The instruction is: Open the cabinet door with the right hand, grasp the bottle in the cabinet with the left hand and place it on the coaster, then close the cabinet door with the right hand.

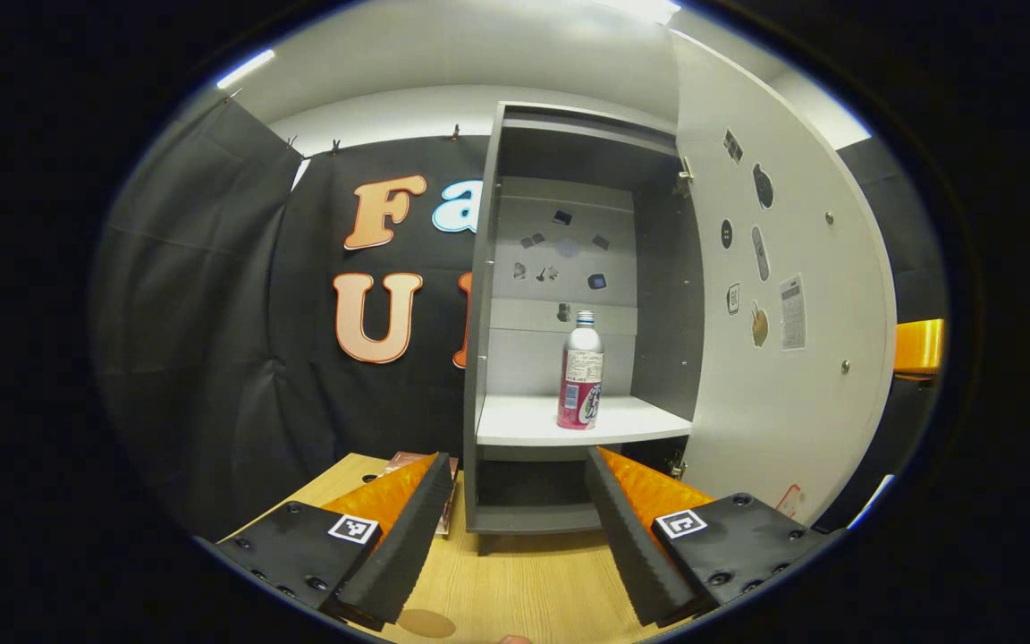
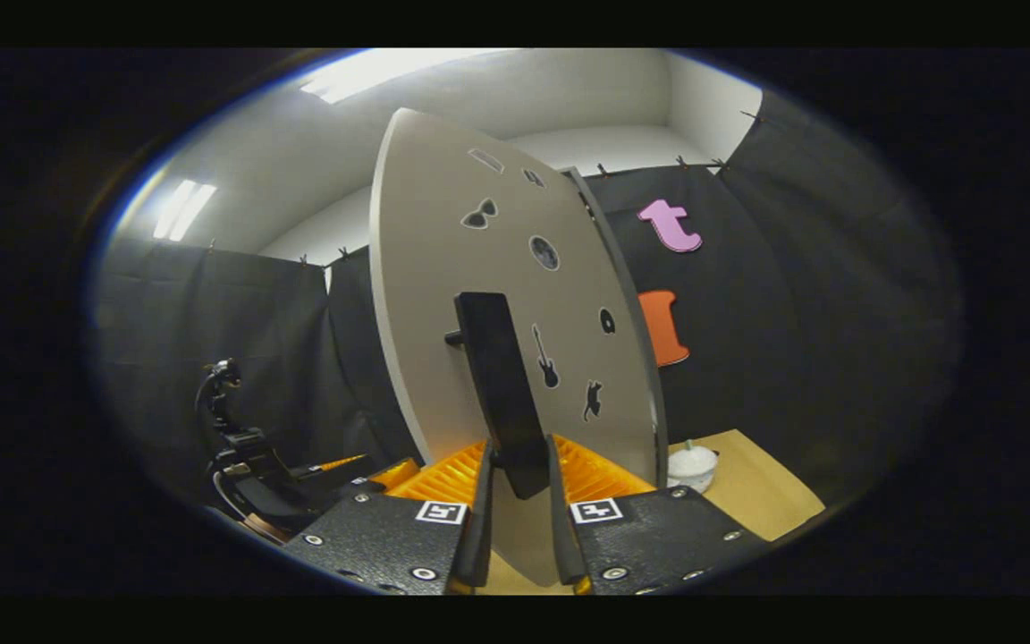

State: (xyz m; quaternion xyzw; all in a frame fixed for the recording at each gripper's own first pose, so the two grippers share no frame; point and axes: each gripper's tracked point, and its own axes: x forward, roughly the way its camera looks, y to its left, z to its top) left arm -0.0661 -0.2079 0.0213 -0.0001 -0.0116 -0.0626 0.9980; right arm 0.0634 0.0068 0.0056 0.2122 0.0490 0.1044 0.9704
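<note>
Left hand-held gripper (image 1: 515,501) is wide open above the wooden desk (image 1: 515,581) in the left gripper view, holding nothing. It faces the cabinet (image 1: 488,358), whose door (image 1: 774,295) is swung open. The bottle (image 1: 580,370) stands upright on the white shelf (image 1: 533,420) inside. In the right gripper view, the right hand-held gripper (image 2: 519,474) has its 2 fingers close on each side of the door's dark handle (image 2: 502,394).

The cabinet (image 1: 569,313) stands on the counter (image 1: 515,581), at its back, and the bottle (image 1: 580,371) stands upright on the shelf (image 1: 524,420) inside it. The cabinet door (image 1: 783,295) is swung open to the right of the shelf. In front of the cabinet, to its left, a coaster (image 1: 449,501) lies on the counter. In the right gripper view, the handle (image 2: 502,398) on the door's outer face sits between the fingers (image 2: 482,519), and a small round object (image 2: 691,465) rests on the counter to the right of the door.
</note>
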